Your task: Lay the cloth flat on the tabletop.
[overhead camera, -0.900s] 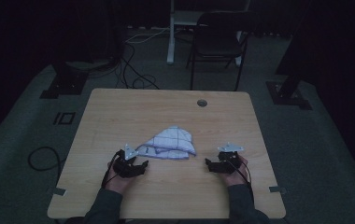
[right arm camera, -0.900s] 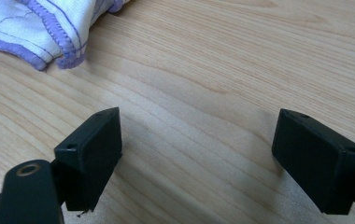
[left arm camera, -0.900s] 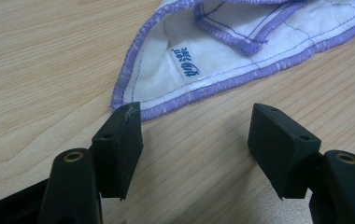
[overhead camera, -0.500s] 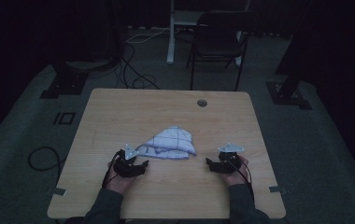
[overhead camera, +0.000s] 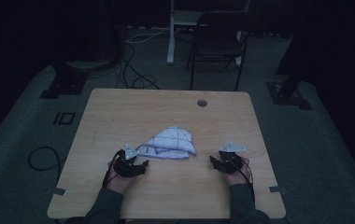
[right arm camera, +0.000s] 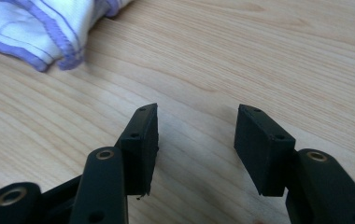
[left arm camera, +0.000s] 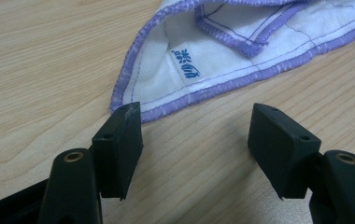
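The wooden table (overhead camera: 119,112) took up the middle of the high view, with a round cable hole (overhead camera: 202,102) near its far edge at about one o'clock from the centre. A crumpled white cloth (overhead camera: 171,143) with purple stitched edging and a faint grid lay slightly toward six o'clock of the table's centre. In the left gripper view a small label (left arm camera: 188,65) with blue print showed on the cloth's inner face.

The left gripper (overhead camera: 138,164) sat at about eight o'clock from the cloth, just beside its pointed corner. Its jaws stood spread wide with only bare wood between them; one pad's tip came very close to the purple hem, and whether it touched could not be told.

The right gripper (overhead camera: 213,162) sat at about four o'clock from the cloth, a little apart from it. It was likewise released, jaws wide over bare table, the cloth's bunched edge lying at eleven o'clock in its own view.
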